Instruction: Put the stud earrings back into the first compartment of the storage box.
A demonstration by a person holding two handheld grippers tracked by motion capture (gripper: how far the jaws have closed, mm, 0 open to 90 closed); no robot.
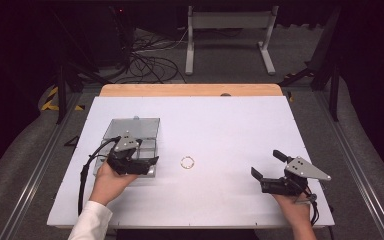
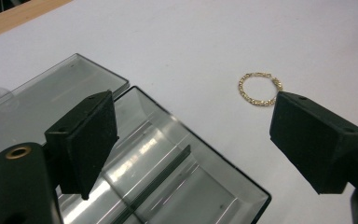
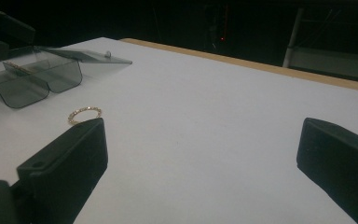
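Note:
A small gold bracelet point(image 1: 187, 162) lies in a ring on the white table top, between the two grippers; it also appears as the bracelet point(image 2: 259, 88) and the bracelet point(image 3: 84, 114). A clear smoky plastic box point(image 1: 145, 148) stands open at the left, its lid point(image 1: 132, 127) laid back flat. My left gripper point(image 1: 145, 163) hovers open over the box's near right part, above the box tray point(image 2: 177, 182). My right gripper point(image 1: 267, 165) is open and empty near the table's front right, well apart from the bracelet. The box point(image 3: 37, 79) lies beyond it.
The white table top point(image 1: 230, 125) has a wooden strip point(image 1: 190, 90) along its far edge. Beyond stand a white metal frame point(image 1: 230, 30) and tangled cables point(image 1: 145, 60) on the floor. Wide bare surface lies between the bracelet and my right gripper.

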